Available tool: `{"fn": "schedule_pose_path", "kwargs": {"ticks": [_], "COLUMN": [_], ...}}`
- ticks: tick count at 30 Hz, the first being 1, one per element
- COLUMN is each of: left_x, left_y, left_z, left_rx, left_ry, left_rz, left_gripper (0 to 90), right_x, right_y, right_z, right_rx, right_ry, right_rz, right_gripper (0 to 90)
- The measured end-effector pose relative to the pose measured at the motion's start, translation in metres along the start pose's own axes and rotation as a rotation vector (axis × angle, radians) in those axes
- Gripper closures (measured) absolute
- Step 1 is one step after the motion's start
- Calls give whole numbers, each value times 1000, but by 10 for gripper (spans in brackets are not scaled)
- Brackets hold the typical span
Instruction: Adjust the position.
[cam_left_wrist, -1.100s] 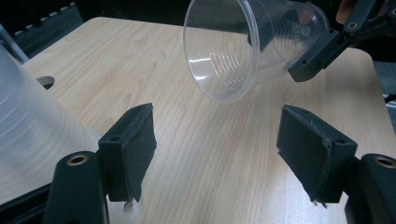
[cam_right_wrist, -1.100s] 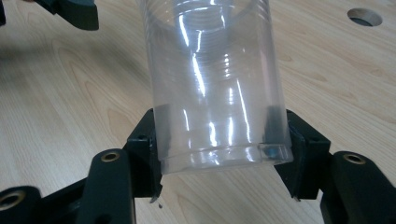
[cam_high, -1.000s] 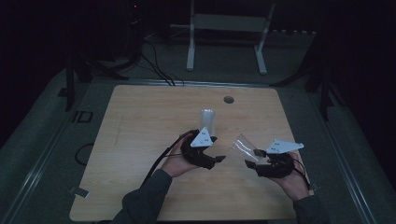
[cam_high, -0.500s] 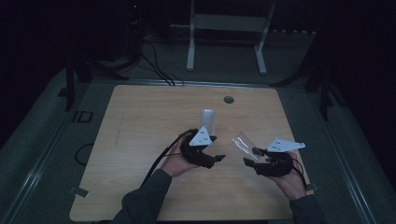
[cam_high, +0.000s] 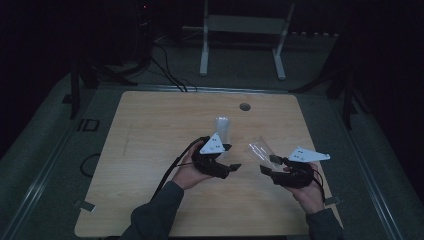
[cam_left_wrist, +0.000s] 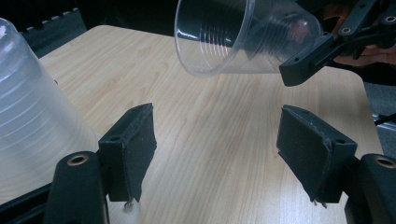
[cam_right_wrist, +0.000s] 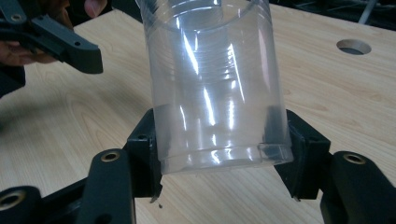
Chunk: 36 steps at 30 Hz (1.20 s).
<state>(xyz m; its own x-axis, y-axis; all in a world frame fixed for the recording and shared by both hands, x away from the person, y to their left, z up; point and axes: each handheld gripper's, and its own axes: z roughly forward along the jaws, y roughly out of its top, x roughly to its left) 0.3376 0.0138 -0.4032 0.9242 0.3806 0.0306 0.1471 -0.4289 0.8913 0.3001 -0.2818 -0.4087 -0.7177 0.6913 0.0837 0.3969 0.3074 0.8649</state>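
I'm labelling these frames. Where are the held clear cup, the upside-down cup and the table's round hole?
Held clear cup (cam_right_wrist: 215, 84), right gripper view, its side wall.
Upside-down cup (cam_high: 222, 129), high view, its side.
Round hole (cam_high: 244, 106), high view, its opening.

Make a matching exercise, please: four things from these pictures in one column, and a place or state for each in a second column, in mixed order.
Things:
1. right gripper
2. left gripper
3. upside-down cup
4. round hole

Places or states:
A. stands on the table beside the left gripper
B. jaws apart, nothing between them
C. near the table's far edge
D. jaws closed on the base of a clear cup

Pairs: 1-D, 2-B, 3-A, 4-C
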Motion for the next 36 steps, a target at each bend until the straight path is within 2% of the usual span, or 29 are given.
{"fn": "schedule_pose_path", "kwargs": {"ticks": [15,21,36], "left_x": [-1,-1,-3], "left_y": [3,2,4], "left_z": [0,1,-1], "left_rx": [-17,-13,-28], "left_ry": [-15,-13,-34], "left_rz": [-14,-20,-37], "left_gripper": [279,277,251], "right_x": [3,4,7], "right_y": [0,1,3], "right_z": [2,5,5], "right_rx": [-90,-98,-155], "right_ry": [14,32,31], "right_rz": [14,13,10], "right_gripper": [414,413,413]}}
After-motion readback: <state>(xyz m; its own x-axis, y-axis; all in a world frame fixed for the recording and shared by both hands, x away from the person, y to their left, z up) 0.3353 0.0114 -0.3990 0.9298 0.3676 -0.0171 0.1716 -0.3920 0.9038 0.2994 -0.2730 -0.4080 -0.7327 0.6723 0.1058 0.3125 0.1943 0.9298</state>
